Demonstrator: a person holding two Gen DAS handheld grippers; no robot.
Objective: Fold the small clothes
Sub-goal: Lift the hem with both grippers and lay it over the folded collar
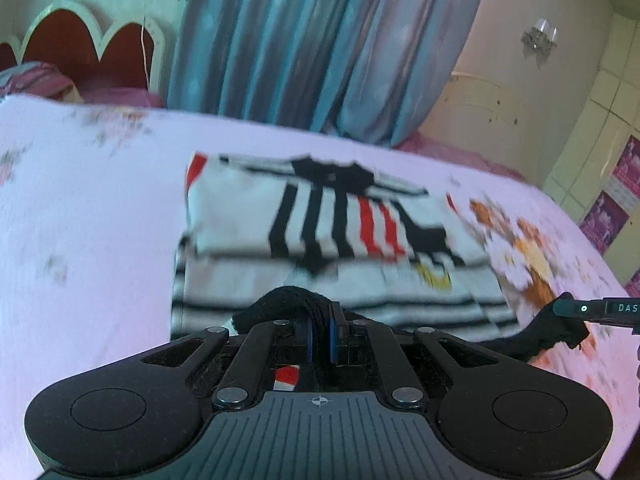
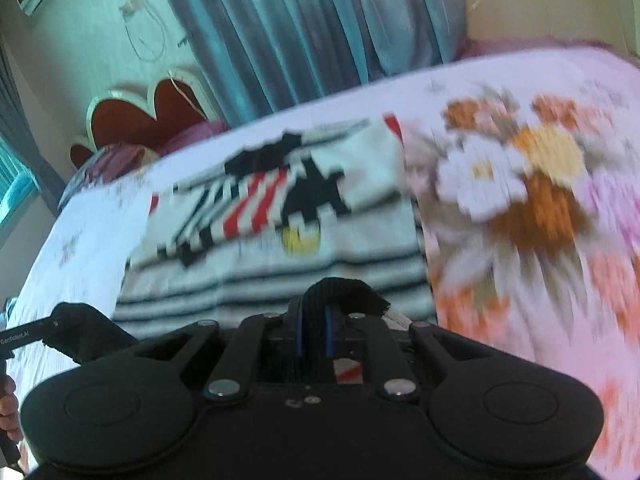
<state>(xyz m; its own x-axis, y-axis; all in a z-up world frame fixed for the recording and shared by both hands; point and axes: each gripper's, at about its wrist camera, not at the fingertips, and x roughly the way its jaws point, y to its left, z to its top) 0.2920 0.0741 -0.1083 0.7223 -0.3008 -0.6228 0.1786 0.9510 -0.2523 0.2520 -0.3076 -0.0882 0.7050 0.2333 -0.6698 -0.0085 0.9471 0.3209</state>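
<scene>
A small white garment (image 1: pixel 320 216) with black and red stripes lies on the bed, its far part folded over a layer with thin black stripes (image 1: pixel 360 300). My left gripper (image 1: pixel 320 318) is shut on the garment's black near hem (image 1: pixel 280 300), lifted off the sheet. At the right edge of the left wrist view, my right gripper (image 1: pixel 566 308) pinches the same black hem. In the right wrist view the garment (image 2: pixel 280 200) is ahead, my right gripper (image 2: pixel 314 316) is shut on the black hem (image 2: pixel 344 290), and my left gripper (image 2: pixel 56 324) holds the hem at the far left. Both views are motion-blurred.
The bed wears a pink sheet (image 1: pixel 88 208) with a large flower print (image 2: pixel 520 184) right of the garment. Blue-grey curtains (image 1: pixel 320 40) hang behind the bed. A red scalloped headboard (image 1: pixel 80 40) and a purple pillow (image 1: pixel 32 78) are far left. A hand (image 2: pixel 8 404) shows at the lower left.
</scene>
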